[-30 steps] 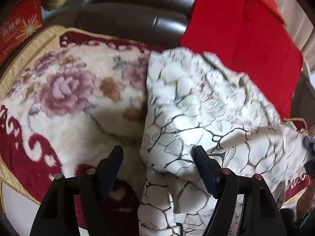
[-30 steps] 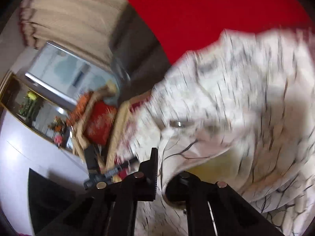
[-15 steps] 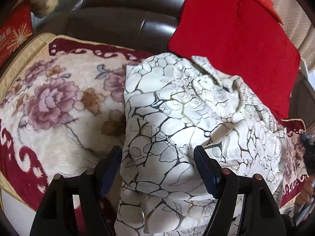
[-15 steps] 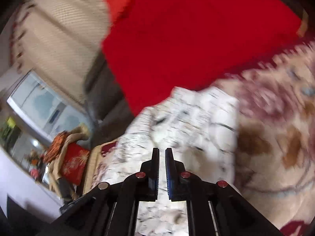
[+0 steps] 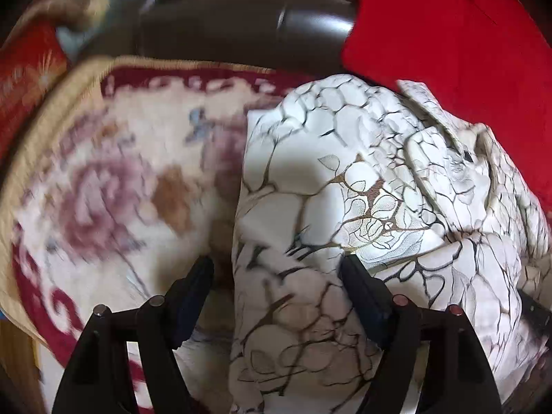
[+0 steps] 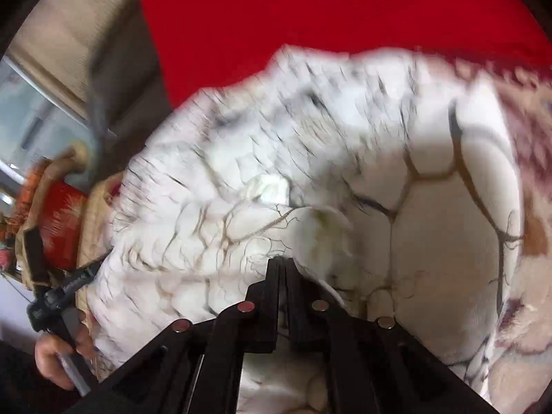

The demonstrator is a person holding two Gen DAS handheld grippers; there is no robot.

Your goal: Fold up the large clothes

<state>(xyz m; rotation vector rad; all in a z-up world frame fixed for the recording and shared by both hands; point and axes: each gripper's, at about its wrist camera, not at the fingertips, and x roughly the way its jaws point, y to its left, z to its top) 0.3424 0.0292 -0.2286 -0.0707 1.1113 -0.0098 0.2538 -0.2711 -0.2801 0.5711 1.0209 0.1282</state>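
A large white garment [image 5: 362, 186] with a dark and gold crackle print lies bunched on a floral blanket [image 5: 103, 189]. My left gripper [image 5: 277, 269] is open, its fingers on either side of the garment's near left edge. In the right wrist view the garment [image 6: 345, 158] fills the middle, blurred. My right gripper [image 6: 283, 262] is shut, with a fold of the white cloth against its tips; whether cloth is pinched between the jaws is hard to tell.
The blanket covers a dark leather sofa [image 5: 241, 10]. A red cushion [image 5: 465, 51] leans at the back right and fills the top of the right wrist view [image 6: 310, 10]. The hand holding the left gripper [image 6: 58, 352] shows at lower left.
My right gripper has swung back from the red cushion onto the garment and stays shut. The left view has shifted slightly left; the garment lies flatter than a second ago.
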